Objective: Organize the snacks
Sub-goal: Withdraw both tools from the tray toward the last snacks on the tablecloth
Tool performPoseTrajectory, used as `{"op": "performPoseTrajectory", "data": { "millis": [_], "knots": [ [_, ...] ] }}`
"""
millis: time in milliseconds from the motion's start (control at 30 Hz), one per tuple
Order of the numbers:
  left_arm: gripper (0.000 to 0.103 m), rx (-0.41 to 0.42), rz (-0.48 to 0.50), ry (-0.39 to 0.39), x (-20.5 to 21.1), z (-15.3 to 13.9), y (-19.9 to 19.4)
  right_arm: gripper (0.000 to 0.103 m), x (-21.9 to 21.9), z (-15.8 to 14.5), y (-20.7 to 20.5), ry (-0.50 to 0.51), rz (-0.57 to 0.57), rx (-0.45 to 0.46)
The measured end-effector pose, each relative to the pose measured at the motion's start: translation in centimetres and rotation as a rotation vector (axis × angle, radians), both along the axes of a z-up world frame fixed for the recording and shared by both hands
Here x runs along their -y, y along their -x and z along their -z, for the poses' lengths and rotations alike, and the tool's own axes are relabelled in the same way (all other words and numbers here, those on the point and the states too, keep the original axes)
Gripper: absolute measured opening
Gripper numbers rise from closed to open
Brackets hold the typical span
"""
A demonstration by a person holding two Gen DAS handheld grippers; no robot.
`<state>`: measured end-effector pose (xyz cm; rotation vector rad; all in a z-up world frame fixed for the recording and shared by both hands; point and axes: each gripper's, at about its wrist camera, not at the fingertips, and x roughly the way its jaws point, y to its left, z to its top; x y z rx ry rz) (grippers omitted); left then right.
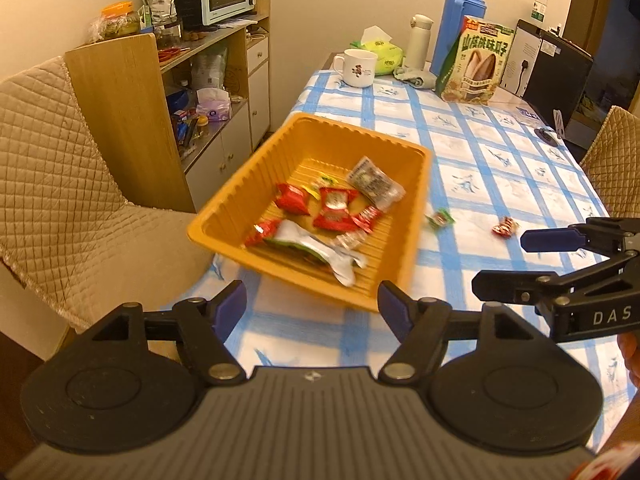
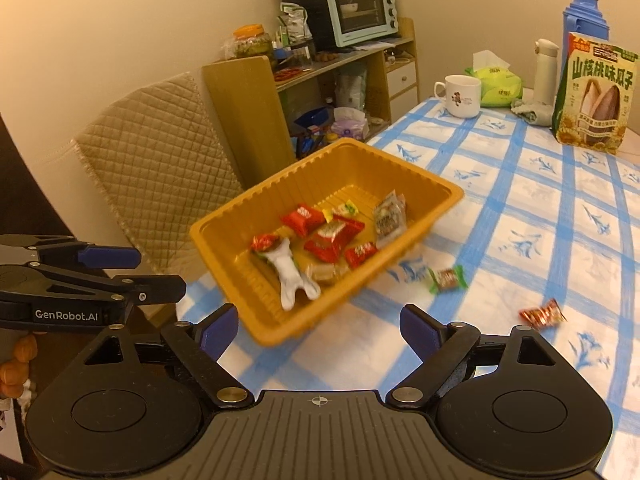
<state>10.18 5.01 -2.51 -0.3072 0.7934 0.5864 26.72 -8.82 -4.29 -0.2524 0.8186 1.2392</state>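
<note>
An orange plastic tray (image 1: 236, 204) (image 2: 224, 224) sits at the table's left edge and holds several wrapped snacks, among them red packets (image 1: 334, 210) (image 2: 334, 236) and a white-green wrapper (image 1: 316, 250) (image 2: 290, 274). Two snacks lie loose on the cloth to its right: a green-edged candy (image 1: 440, 218) (image 2: 447, 279) and a red candy (image 1: 505, 227) (image 2: 542, 314). My left gripper (image 1: 312, 312) is open and empty just in front of the tray. My right gripper (image 2: 316, 330) is open and empty near the tray's front corner; it also shows at the right of the left wrist view (image 1: 500, 258).
A blue-checked tablecloth (image 1: 500, 152) covers the table. At its far end stand a white mug (image 1: 358, 68), a tissue pack (image 1: 380, 54), a white flask (image 1: 418, 42), a blue thermos (image 1: 460, 20) and a sunflower-seed bag (image 1: 476, 64). A quilted chair (image 1: 60, 168) and shelf (image 1: 224, 92) stand left.
</note>
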Motion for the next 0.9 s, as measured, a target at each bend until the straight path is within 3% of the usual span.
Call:
{"op": "performPoseTrajectory", "data": {
  "millis": [500, 900],
  "knots": [
    [0.073, -0.019, 0.01, 0.038, 9.7, 1.4, -0.4, 0.089, 9.8, 1.3, -0.5, 0.053, -0.002, -0.009],
    [0.073, -0.034, 0.08, 0.061, 13.9, 2.4, -2.8, 0.089, 14.6, 2.4, -2.1, 0.083, 0.047, -0.024]
  ]
}}
